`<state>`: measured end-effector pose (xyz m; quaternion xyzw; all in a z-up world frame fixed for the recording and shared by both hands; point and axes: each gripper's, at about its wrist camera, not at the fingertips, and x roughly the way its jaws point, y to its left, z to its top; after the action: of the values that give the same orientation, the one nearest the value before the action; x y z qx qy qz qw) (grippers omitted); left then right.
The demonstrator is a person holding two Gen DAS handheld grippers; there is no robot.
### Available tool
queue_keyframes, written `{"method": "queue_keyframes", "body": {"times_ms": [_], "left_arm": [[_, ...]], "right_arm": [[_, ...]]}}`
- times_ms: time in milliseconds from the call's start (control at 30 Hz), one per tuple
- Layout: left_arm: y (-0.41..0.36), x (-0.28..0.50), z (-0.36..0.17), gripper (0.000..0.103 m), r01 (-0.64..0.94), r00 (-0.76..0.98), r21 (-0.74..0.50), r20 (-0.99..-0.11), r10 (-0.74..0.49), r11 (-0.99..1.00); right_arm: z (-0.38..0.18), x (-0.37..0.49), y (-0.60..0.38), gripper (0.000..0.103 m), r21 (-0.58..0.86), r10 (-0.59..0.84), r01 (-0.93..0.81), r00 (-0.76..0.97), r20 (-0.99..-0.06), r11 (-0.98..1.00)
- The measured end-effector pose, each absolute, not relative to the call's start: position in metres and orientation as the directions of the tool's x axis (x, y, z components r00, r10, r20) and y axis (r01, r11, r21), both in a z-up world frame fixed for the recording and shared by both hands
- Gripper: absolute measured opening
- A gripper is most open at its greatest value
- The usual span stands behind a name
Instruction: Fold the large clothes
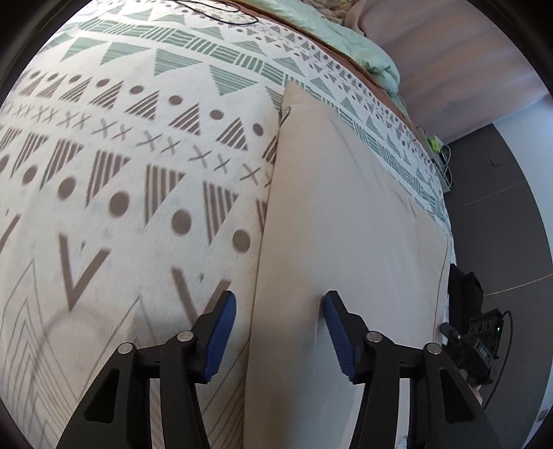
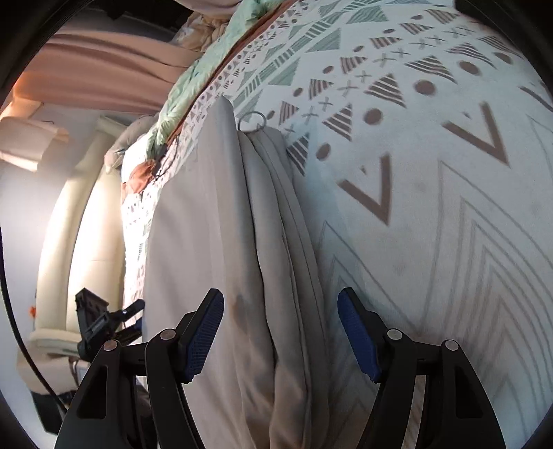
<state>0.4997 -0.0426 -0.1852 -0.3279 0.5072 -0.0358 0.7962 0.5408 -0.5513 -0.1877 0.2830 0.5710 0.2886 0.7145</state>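
A large beige-grey garment (image 1: 345, 224) lies folded into a long flat strip on the patterned bedspread (image 1: 138, 155). My left gripper (image 1: 280, 304) is open, its blue pads straddling the garment's left folded edge. In the right wrist view the same garment (image 2: 214, 224) shows stacked folded layers along its right edge, with a metal ring (image 2: 252, 122) at its far end. My right gripper (image 2: 280, 304) is open, its pads either side of the layered edge, holding nothing. The other gripper (image 2: 100, 324) shows at the left, beyond the garment.
A mint-green duvet (image 1: 363, 45) lies bunched along the bed's far edge. A black cable (image 1: 221, 13) lies on the bedspread far off. Dark floor (image 1: 511, 207) runs beside the bed. A cream chair (image 2: 79, 224) stands off the bed.
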Motion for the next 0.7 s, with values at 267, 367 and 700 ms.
{"method": "queue_keyframes", "body": {"times_ms": [267, 367, 700], "left_arm": [[-0.033, 0.546, -0.187, 0.051, -0.279, 0.492, -0.536, -0.792, -0.361, 0.796], [-0.028, 0.566, -0.19, 0.051, -0.284, 0.493, -0.534, -0.794, -0.356, 0.796], [-0.029, 0.628, -0.193, 0.043, -0.302, 0.479, -0.498, -0.816, -0.322, 0.813]], "right_arm": [[-0.2, 0.59, -0.524, 0.066, 0.773, 0.782, -0.119, 0.098, -0.616, 0.623], [-0.205, 0.607, -0.513, 0.065, 0.793, 0.802, -0.114, 0.07, -0.594, 0.598], [-0.214, 0.645, -0.494, 0.057, 0.82, 0.822, -0.054, 0.023, -0.569, 0.569]]}}
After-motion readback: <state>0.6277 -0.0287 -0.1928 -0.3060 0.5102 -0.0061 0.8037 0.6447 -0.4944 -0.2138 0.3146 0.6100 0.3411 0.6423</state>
